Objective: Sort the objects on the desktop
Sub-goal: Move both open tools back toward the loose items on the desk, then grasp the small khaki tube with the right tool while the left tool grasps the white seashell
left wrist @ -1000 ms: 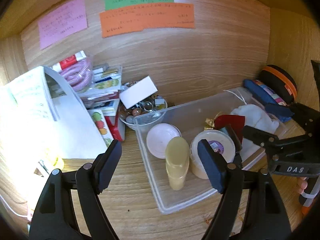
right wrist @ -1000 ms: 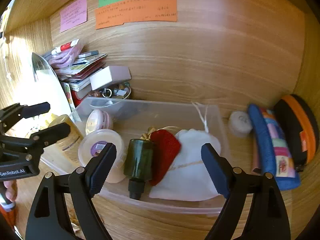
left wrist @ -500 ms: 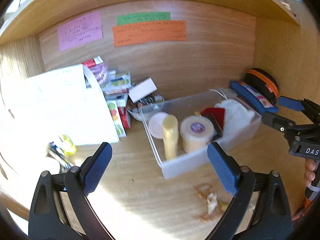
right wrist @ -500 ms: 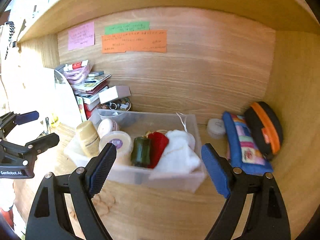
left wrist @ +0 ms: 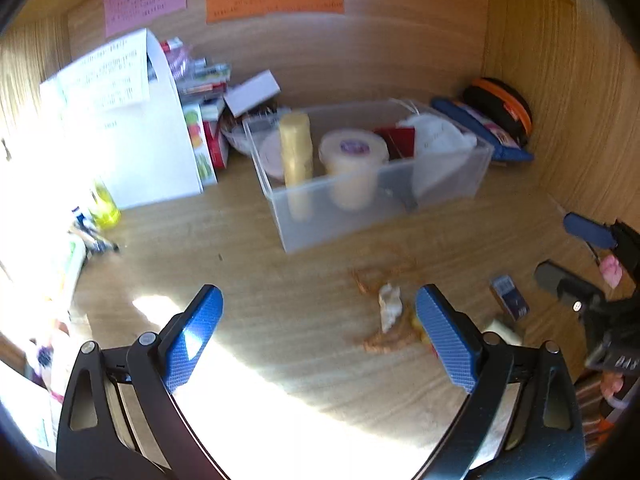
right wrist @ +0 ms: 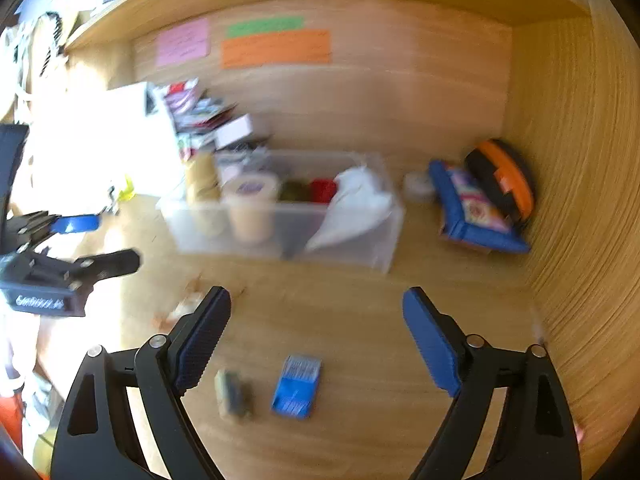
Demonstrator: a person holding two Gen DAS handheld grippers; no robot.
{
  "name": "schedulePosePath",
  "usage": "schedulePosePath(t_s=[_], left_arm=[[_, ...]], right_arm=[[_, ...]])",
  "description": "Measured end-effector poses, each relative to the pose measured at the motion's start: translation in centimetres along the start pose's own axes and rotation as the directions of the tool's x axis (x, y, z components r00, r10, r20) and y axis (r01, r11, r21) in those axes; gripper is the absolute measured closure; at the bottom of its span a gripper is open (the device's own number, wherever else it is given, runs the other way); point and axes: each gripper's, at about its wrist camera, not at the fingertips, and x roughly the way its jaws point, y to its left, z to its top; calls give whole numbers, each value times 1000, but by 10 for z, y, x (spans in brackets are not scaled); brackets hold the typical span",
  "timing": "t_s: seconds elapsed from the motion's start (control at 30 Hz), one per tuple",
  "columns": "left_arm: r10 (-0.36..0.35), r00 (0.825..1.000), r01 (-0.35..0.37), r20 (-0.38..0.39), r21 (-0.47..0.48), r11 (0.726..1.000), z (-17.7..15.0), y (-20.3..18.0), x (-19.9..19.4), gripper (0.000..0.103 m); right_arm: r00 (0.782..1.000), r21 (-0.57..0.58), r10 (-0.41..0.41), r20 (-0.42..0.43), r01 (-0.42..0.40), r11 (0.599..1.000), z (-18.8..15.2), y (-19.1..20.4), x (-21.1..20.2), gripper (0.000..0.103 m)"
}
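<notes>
Desktop objects are spread over the pale wooden desk (left wrist: 256,248), and the largest, the clear plastic bin (left wrist: 372,200), is set near the back wall, probably so that sorted things are kept together; a tall yellowish bottle (left wrist: 297,148) and a round cream tub (left wrist: 354,156) are stood upright inside it. The left gripper (left wrist: 318,332) and the right gripper (right wrist: 316,340) are held over bare desk, fingers wide apart, nothing between them. A small blue box (right wrist: 297,386) and a blurred dark-and-cream block (right wrist: 234,394) are shown clearly only in the right view. Crumpled scraps (left wrist: 390,304) are seen better in the left view.
</notes>
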Motion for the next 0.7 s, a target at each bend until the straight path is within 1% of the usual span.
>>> schedulePosePath(t_s=[0.07,0.13,0.2,0.23,0.27,0.4,0.5,0.57,0.7], left_arm=[[-9,1000,9,-20,1,1000,-8,-1,5,5],[-8,999,8,-37,-5,1000,-13,-1,10,5],[-10,999,9,-52,-9,1000,-17,0,14,5],[-12,998,11,-58,-11,1000,-18,0,16,5],[-17,998,17,-67,-14,1000,-19,1,19,5],[-31,996,30,-79,-7,1000,-20,1,24,5],[-35,995,36,-97,2,999,-17,0,31,6],[-42,992,45,-118,27,999,-15,-3,35,10],[-31,986,45,-161,80,996,-13,-13,49,27]], right_arm=[[999,-29,36,-24,-37,999,-12,8,1,35],[996,-52,74,-46,-76,996,-21,16,2,47],[991,-72,105,-79,-110,991,-30,23,6,57],[989,-82,113,-93,-120,989,-32,25,9,60],[986,-93,124,-111,-135,987,-35,28,13,64],[976,-120,152,-156,-171,978,-42,34,23,73],[972,-135,155,-178,-181,974,-47,37,29,75],[967,-127,164,-196,-191,973,-49,35,33,82],[963,-92,183,-196,-204,975,-48,29,35,88]])
